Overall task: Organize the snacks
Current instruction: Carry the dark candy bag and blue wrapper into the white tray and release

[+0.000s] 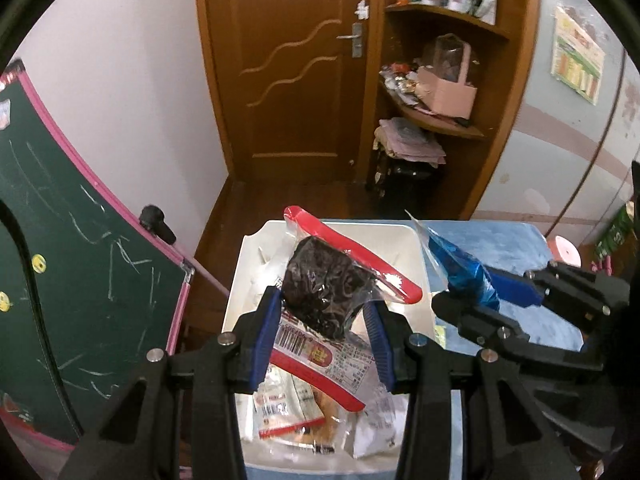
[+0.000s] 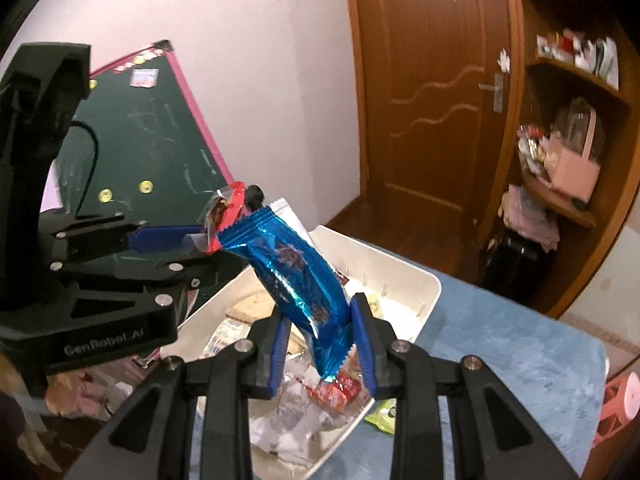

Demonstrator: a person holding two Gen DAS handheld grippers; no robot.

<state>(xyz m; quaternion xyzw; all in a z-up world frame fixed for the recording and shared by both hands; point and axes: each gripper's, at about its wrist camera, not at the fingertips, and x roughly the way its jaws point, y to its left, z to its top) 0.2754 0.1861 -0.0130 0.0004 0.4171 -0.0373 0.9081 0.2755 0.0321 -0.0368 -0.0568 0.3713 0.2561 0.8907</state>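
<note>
My left gripper (image 1: 322, 312) is shut on a clear red-edged packet with a dark snack (image 1: 324, 292) and holds it above the white bin (image 1: 396, 240). My right gripper (image 2: 322, 322) is shut on a shiny blue snack wrapper (image 2: 292, 264), held upright over the same bin (image 2: 420, 280). In the left wrist view the right gripper (image 1: 468, 300) with the blue wrapper (image 1: 460, 268) is just to the right. In the right wrist view the left gripper (image 2: 200, 240) holds the red-edged packet (image 2: 224, 212) at the left. Several wrapped snacks (image 1: 296, 404) lie in the bin.
The bin stands on a blue cloth-covered table (image 2: 520, 360). A green chalkboard with pink frame (image 1: 72, 260) leans at the left. A brown door (image 1: 288, 72) and wooden shelves (image 1: 436, 120) with clutter are behind. A green packet (image 2: 382, 416) lies beside the bin. A pink stool (image 2: 624, 404) is at right.
</note>
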